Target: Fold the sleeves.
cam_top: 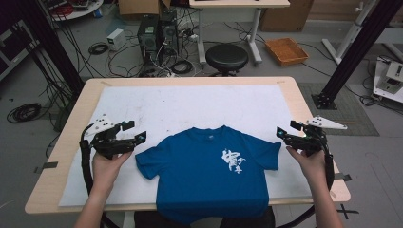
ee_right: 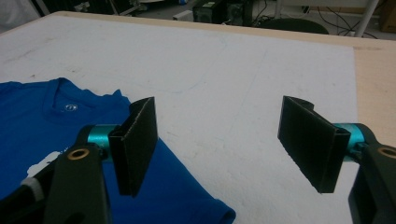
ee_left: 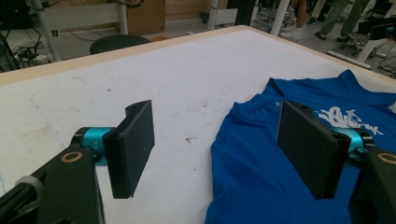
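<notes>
blue t-shirt (cam_top: 209, 175) with white print lies flat; left gripper (cam_top: 134, 132) and right gripper (cam_top: 285, 130) gape wide, empty.

High view: fixed cam above the person's side of the desk (cam_top: 66, 156), facing fwd and down; takes in the whole desktop plus floor and stool (cam_top: 226, 57) beyond. Left tool (cam_top: 124, 135) at its left, right tool (cam_top: 288, 131) at its right.

Left tool view: cam rides low on the left tool (ee_left: 215, 140), close to the desk, facing across the white cover toward the far edge, blue T-shirt (ee_left: 280, 168) at its right.

Right tool view: cam on the right tool (ee_right: 217, 142), equally low and near, shirt at its left.

All three share the shirt and white cover.
</notes>
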Demonstrator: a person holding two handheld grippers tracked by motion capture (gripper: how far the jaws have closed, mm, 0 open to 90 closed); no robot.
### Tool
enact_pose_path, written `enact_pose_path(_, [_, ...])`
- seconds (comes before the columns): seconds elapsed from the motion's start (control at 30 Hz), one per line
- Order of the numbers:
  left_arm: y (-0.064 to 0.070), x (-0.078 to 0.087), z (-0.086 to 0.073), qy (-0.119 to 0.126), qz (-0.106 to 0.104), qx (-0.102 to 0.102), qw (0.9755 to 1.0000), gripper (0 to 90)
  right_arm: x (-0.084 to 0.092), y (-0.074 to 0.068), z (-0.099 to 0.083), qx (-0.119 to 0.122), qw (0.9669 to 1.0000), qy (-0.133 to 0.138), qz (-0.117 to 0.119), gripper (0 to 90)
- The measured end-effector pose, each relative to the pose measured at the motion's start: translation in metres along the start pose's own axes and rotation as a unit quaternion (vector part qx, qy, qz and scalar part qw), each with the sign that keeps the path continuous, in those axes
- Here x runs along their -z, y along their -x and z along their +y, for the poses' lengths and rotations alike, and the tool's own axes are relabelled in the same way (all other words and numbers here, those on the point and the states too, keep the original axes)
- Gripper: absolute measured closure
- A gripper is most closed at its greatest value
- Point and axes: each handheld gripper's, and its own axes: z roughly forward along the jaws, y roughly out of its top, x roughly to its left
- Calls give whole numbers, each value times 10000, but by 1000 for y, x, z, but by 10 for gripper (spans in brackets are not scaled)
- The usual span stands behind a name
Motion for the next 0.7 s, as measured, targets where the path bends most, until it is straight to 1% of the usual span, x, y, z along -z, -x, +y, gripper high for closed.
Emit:
enact_pose_path(0.07, [0,0,0,-21,12,-13,10000,279,0,1,0,-15,10000,9,-18,285])
enact_pose_path(0.1, [0,0,0,-29,50,-6,10000,279,1,2,0,-46,10000,13,-13,285])
enact_pose_path(0.2, [0,1,-1,-7,123,-60,9999,279,1,2,0,-27,10000,8,-14,285])
enact_pose_path(0.3, [-1,1,-2,-39,123,-75,9999,279,0,1,0,-3,10000,-17,-17,285])
enact_pose_path(0.43, [-3,0,-6,-82,94,-43,9999,279,-1,1,0,1,10000,-46,-25,284])
enact_pose_path(0.47, [-3,1,-9,-74,155,-11,9999,279,-1,1,-1,-7,10000,-43,-43,284])
enact_pose_path(0.53, [-4,2,-12,-72,168,21,9998,283,0,2,-1,-45,10000,-34,-44,284])
enact_pose_path(0.6, [-5,3,-13,-78,143,51,9999,298,0,2,-1,-69,10000,-30,-56,284])
enact_pose_path(0.7, [-9,4,-19,-242,44,107,9996,321,0,5,-2,-102,9999,-45,-71,285])
